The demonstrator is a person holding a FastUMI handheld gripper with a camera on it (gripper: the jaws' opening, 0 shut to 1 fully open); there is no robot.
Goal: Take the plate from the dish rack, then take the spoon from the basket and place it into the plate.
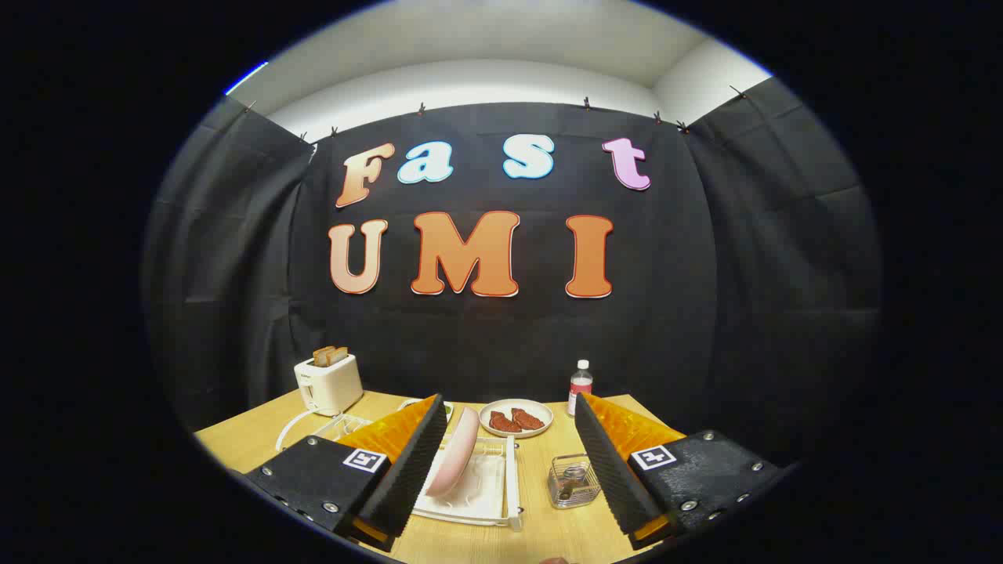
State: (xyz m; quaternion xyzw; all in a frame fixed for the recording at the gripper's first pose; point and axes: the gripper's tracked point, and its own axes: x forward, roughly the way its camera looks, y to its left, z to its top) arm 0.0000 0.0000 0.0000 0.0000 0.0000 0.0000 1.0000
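Nothing yet moved: gripper (509,470) spread wide before racked plate (454,453); spoon (570,479), apparently, in basket (573,482).

Toaster (327,382) with bread slices, dish of red food (515,418), bottle (580,386) on wooden table (251,435).

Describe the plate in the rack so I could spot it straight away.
On the wooden table, find the white wire dish rack between the open gripper fingers. The pink plate stands on edge there, empty, unlike the flat plate of food beyond.
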